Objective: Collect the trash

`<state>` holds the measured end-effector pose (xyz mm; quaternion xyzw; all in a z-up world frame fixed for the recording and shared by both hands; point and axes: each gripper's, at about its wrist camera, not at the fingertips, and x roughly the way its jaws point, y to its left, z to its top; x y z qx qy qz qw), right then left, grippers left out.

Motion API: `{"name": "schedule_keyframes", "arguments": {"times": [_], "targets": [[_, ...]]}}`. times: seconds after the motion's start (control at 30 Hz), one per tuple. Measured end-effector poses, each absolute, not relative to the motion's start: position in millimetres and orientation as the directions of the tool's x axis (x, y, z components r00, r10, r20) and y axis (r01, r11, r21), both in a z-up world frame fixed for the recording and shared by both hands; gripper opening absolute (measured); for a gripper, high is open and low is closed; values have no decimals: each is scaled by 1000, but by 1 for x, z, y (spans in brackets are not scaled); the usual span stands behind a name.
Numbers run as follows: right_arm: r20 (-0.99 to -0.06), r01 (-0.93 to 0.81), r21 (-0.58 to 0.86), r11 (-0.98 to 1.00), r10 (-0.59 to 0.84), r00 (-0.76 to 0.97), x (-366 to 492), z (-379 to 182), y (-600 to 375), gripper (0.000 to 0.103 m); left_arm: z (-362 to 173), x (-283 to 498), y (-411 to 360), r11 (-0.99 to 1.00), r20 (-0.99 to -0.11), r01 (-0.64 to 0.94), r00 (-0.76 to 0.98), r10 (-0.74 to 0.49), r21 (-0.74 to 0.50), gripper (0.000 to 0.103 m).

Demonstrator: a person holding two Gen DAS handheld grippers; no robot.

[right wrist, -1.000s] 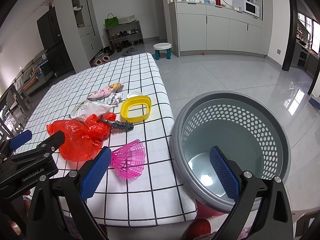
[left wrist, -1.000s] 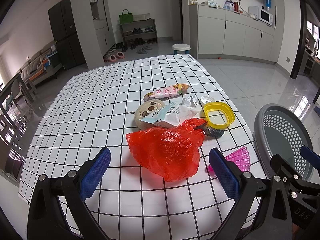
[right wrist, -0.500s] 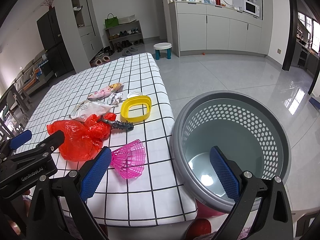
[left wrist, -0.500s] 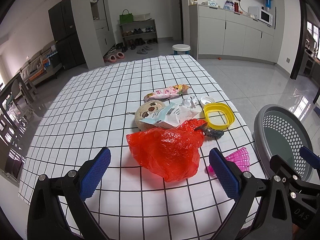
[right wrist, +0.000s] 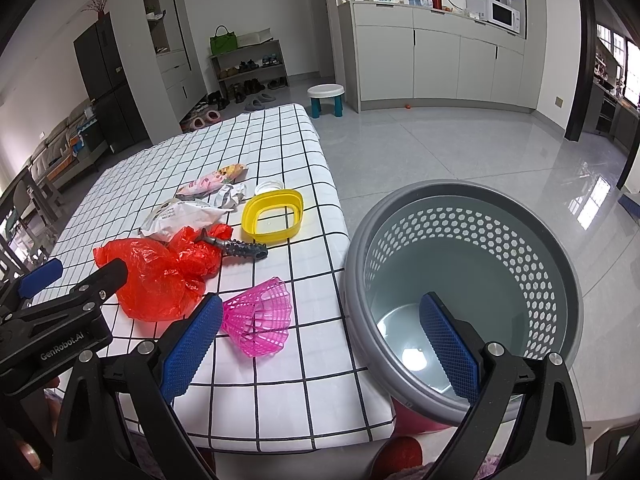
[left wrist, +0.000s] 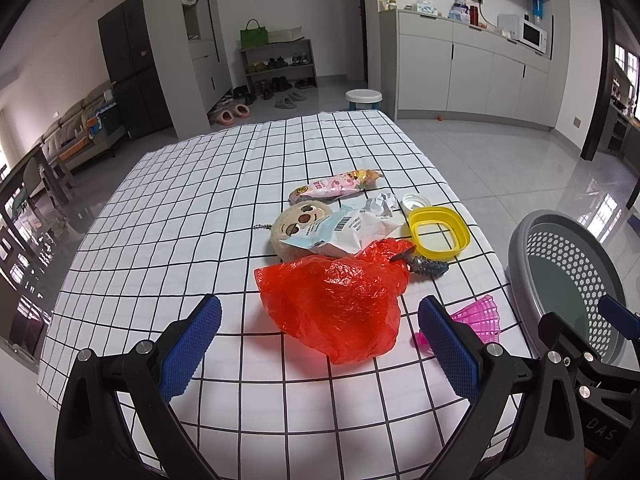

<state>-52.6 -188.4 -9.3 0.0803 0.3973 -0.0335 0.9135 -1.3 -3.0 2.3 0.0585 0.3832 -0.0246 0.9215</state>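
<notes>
A crumpled red plastic bag point(left wrist: 340, 304) lies on the checkered table point(left wrist: 200, 208), just ahead of my open, empty left gripper point(left wrist: 320, 344). Behind it lie a white wrapper point(left wrist: 344, 232), a pink snack packet point(left wrist: 336, 186), crumpled paper point(left wrist: 380, 204), a round plush face point(left wrist: 298, 224), a yellow ring lid point(left wrist: 438, 232), a dark spiky toy point(left wrist: 424, 266) and a pink mesh piece point(left wrist: 478, 320). The grey perforated basket point(right wrist: 460, 280) stands off the table's right edge. My right gripper point(right wrist: 320, 348) is open and empty, over the table's edge and the basket's rim.
A small white lid point(left wrist: 416, 200) lies by the yellow ring. A white stool point(right wrist: 326, 94) stands on the tiled floor beyond the table. Cabinets point(right wrist: 440, 56) line the far wall. A sofa point(left wrist: 76, 128) is at the far left.
</notes>
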Motion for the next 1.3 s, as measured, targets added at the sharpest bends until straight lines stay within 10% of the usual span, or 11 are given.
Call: {"name": "schedule_keyframes", "arguments": {"times": [1.3], "targets": [[-860,75,88,993,38,508,14,-81,-120,94,-3,21,84,998,-729,-43,682,54,34,97]]}}
